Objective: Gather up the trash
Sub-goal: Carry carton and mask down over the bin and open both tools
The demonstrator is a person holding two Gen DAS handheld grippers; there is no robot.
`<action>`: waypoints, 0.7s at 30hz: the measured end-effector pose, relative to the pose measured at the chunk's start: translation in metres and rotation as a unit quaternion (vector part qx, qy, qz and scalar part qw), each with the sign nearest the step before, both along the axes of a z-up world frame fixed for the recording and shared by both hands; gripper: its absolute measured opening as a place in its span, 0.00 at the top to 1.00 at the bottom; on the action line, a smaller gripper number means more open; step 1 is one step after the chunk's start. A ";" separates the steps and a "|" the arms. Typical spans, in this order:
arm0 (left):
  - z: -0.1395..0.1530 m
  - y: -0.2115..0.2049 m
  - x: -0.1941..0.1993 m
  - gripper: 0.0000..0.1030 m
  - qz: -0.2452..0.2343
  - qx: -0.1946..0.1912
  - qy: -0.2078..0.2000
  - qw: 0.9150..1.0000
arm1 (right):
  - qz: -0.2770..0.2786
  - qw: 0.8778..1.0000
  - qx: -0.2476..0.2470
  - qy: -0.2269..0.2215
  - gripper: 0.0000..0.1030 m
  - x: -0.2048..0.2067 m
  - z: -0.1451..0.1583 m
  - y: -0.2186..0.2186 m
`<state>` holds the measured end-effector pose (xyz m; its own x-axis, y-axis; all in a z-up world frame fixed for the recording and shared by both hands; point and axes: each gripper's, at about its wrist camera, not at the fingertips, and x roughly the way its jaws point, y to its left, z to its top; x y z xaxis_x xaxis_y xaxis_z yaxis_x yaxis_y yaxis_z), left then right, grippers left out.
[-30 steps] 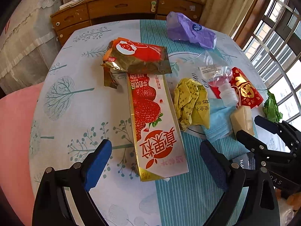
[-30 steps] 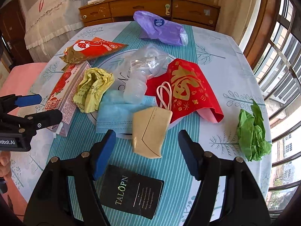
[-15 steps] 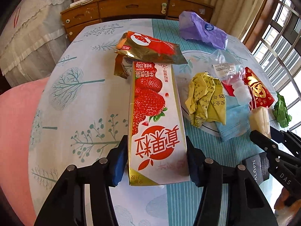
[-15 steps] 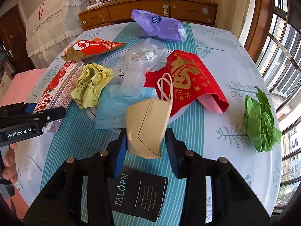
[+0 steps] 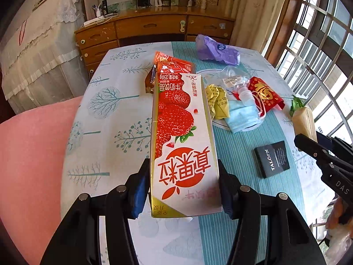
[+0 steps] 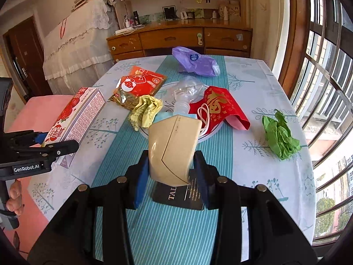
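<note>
Left gripper: clamped on the near end of the strawberry milk carton; the carton is held clear of the table, long axis pointing to 12 o'clock.

Right gripper: closed on the beige mask, which is raised above the black card lying flat on the teal stripe.

Progress, as judged: two pieces are in hand, none seen binned. No bin or bag for the trash is visible in either view, so the drop-off place cannot be told.

Left on the table, right wrist view:
- red snack wrapper at 11 o'clock of the mask.
- crumpled yellow paper just beside the wrapper, on the rim of the white plate.
- clear plastic bottle and blue mask on the plate at 12 o'clock.
- red envelope at 1 o'clock, draped over the plate edge.
- purple bag far off at 12 o'clock.
- green crumpled paper at 3 o'clock, well apart from the rest.

Most of the collecting is judged to remain; the task is early.
</note>
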<state>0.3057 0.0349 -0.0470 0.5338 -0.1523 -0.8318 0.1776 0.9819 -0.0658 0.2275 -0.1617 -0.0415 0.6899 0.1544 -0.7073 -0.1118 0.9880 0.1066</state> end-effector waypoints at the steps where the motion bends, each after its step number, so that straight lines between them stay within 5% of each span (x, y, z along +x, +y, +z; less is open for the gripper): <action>1: 0.007 0.001 -0.011 0.46 -0.002 -0.001 -0.005 1.000 | 0.002 1.000 0.002 -0.005 0.65 -0.010 0.006 0.002; 11: 0.048 0.005 -0.132 0.46 -0.038 0.001 -0.030 0.999 | 0.037 0.998 0.018 -0.036 0.65 -0.118 0.051 0.023; 21: 0.039 0.007 -0.247 0.46 -0.079 -0.005 -0.027 0.997 | 0.076 0.996 0.022 -0.034 0.65 -0.232 0.049 0.044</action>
<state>0.0588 0.0418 -0.0083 0.5460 -0.2459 -0.8009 0.3332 0.9408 -0.0617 -0.0047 -0.1177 0.0072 0.7020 0.2905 -0.6502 -0.2686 0.9536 0.1361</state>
